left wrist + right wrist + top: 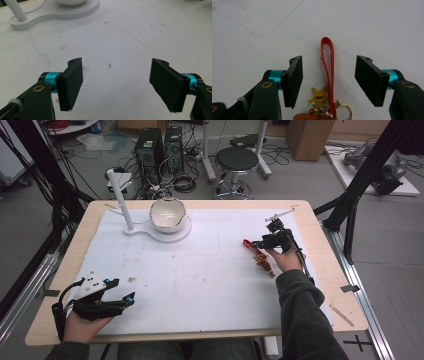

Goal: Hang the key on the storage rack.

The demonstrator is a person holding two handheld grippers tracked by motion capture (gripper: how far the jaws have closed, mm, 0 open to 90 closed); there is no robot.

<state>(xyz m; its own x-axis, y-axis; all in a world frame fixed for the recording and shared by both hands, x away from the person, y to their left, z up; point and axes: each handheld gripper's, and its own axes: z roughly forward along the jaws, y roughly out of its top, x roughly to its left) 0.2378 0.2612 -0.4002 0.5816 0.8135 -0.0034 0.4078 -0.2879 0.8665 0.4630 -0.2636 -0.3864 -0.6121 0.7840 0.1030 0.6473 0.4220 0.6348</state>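
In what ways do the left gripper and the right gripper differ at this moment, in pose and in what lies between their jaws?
The left gripper rests at the near left of the table, while the right gripper is at the far right. Bare white mat lies between the left gripper's jaws, while a red keychain strap lies between the right gripper's, untouched. The left jaws stand wider apart than the right ones. Both are open, with black pads.

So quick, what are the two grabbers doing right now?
Left gripper: open, holding nothing.
Right gripper: open, red keychain strap between its jaws, not gripped.
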